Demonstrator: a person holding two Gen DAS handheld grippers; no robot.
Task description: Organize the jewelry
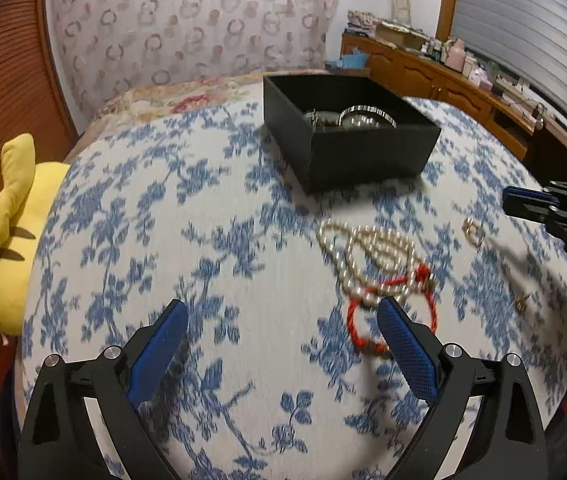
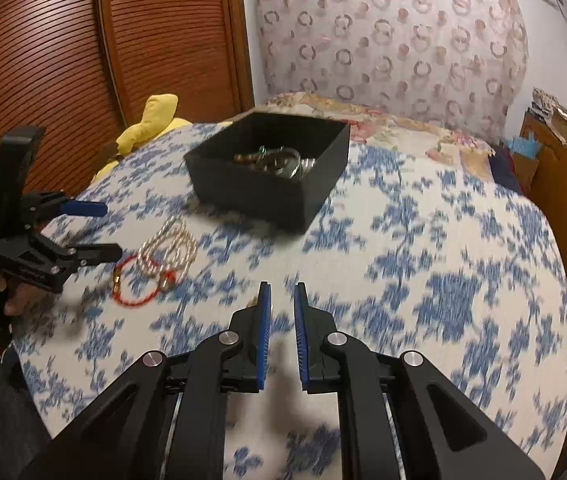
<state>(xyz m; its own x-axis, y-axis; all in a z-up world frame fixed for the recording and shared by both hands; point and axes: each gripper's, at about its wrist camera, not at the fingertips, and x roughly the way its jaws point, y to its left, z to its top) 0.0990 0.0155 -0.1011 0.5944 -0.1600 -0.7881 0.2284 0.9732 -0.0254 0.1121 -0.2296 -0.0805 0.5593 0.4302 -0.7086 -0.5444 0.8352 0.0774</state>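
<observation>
- Now picking up jewelry off the bed (image 1: 243, 208).
- Left hand-held gripper (image 1: 281, 322) wide open, holding nothing.
- Right hand-held gripper (image 2: 282, 294) nearly shut, empty.
- Next: close on red bracelet (image 1: 357, 320), drop into black box (image 1: 363, 156).

Pearl necklace (image 1: 367, 256), red bracelet (image 1: 367, 320), black box (image 1: 347, 148)

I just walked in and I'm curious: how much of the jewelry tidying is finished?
Partly done. The black box already holds some metal pieces. Nothing is in hand: the left gripper is wide open over the bedspread, and the right gripper is nearly shut and holds nothing. Still out are the pearl necklace, the red bracelet and small gold pieces.
</observation>
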